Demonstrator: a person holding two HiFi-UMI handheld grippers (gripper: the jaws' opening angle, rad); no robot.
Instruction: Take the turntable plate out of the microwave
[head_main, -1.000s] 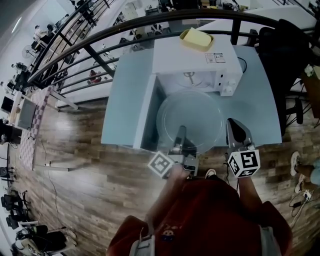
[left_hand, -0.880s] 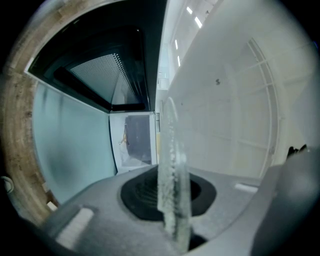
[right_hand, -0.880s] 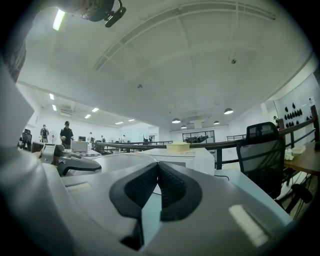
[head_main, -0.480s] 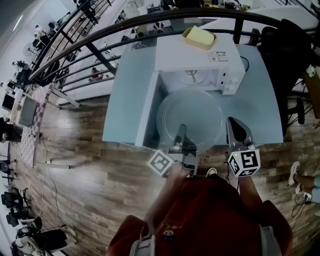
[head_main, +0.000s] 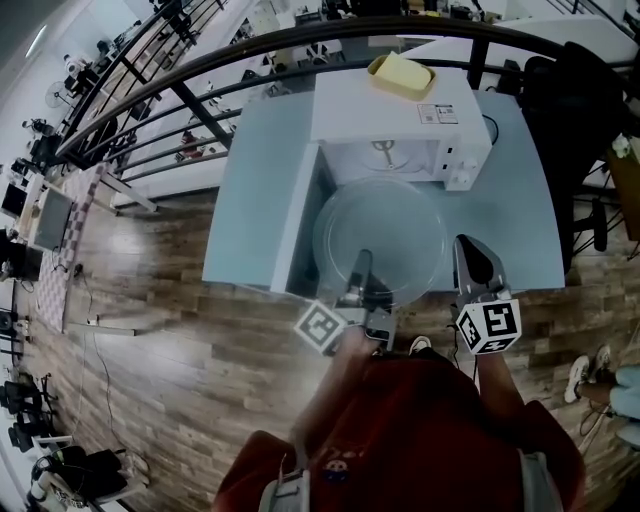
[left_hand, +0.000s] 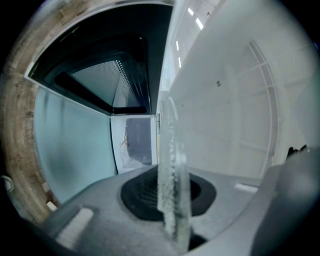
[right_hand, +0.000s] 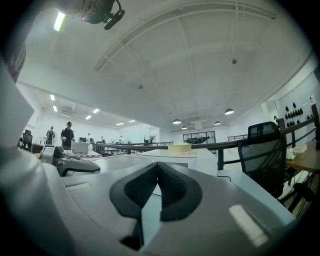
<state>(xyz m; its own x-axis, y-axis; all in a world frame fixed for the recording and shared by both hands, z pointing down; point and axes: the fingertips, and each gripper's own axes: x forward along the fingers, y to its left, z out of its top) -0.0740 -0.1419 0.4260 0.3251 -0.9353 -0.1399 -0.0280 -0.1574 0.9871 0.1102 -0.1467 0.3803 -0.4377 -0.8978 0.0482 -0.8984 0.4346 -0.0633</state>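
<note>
Nearest the person, the left tool (head_main: 361, 262) is clamped on the rim of the turntable plate (head_main: 380, 235) at the plate's 6 o'clock. An edge grip is probably the only purchase a wide, flat glass disc allows. The right tool (head_main: 469, 247) hangs just beside the rim at about 4 o'clock, jaws pressed together on nothing and apart from the glass. It appears to be held in reserve rather than sharing the load. The plate lies roughly level in front of the microwave (head_main: 388, 112), which stands at its 12 o'clock. The plate looks largely clear of the cavity and over the bench (head_main: 255, 180), though whether it rests on the bench cannot be told. The open door (head_main: 296, 212) stands at the plate's 9 o'clock, swung aside to free the path. A yellow object (head_main: 398, 75) sits on the microwave's top. The head view alone gives this layout. Only the left gripper view confirms the grip, showing the glass edge (left_hand: 170, 160) pinched between the dark pads (left_hand: 142, 192), with the door window (left_hand: 110, 75) beyond. The right gripper view shows its own pads (right_hand: 172, 187) meeting on nothing, and a black chair (right_hand: 262, 150) at 3 o'clock.
</note>
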